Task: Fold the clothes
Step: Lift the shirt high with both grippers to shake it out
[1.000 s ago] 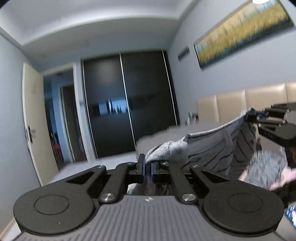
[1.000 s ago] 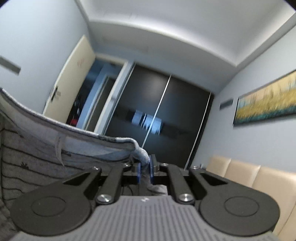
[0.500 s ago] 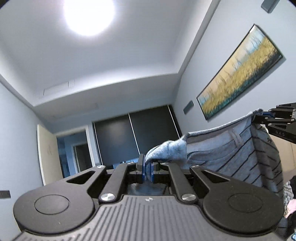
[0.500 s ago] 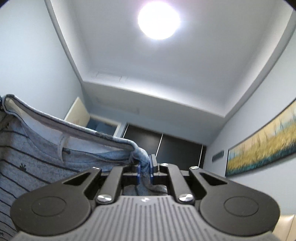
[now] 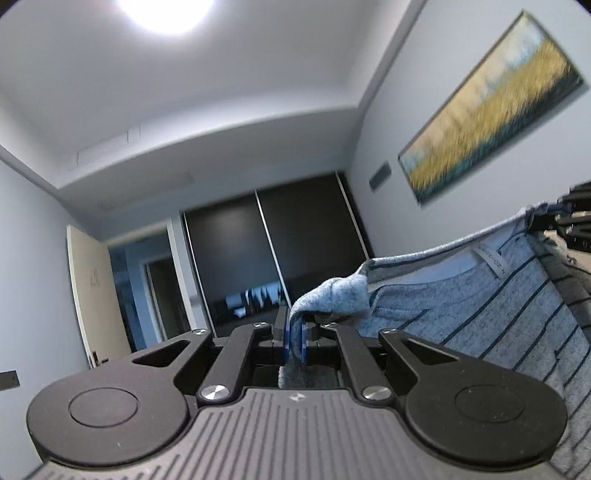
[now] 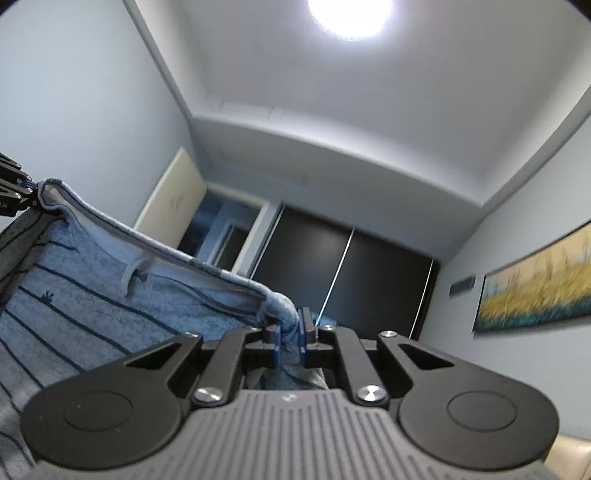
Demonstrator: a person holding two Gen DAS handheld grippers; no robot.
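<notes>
A round ceiling light (image 5: pixel 166 11) glows bright white overhead. A dark wardrobe (image 5: pixel 273 258) with two sliding doors fills the far wall, a pale reflection low on its gloss. To its left a cream door (image 5: pixel 92 291) stands open onto a dim blue hallway (image 5: pixel 147 288). On the grey wall to the right hangs a long framed painting (image 5: pixel 491 114) of yellow grasses over teal, with a small dark vent (image 5: pixel 379 175) just beside it. A beige padded headboard (image 6: pixel 569 458) shows low at one corner.

Shirt hanging stretched between two grippers

The left gripper (image 5: pixel 294 341) is pinching one end of the shirt (image 5: pixel 480 295), the right gripper (image 6: pixel 289 341) the other, cloth sagging between and below them. The wardrobe (image 6: pixel 343 273) is standing ahead, the door (image 5: pixel 92 288) lying left of it, the painting (image 5: pixel 491 122) hanging right, the lamp (image 6: pixel 349 16) shining overhead.
</notes>
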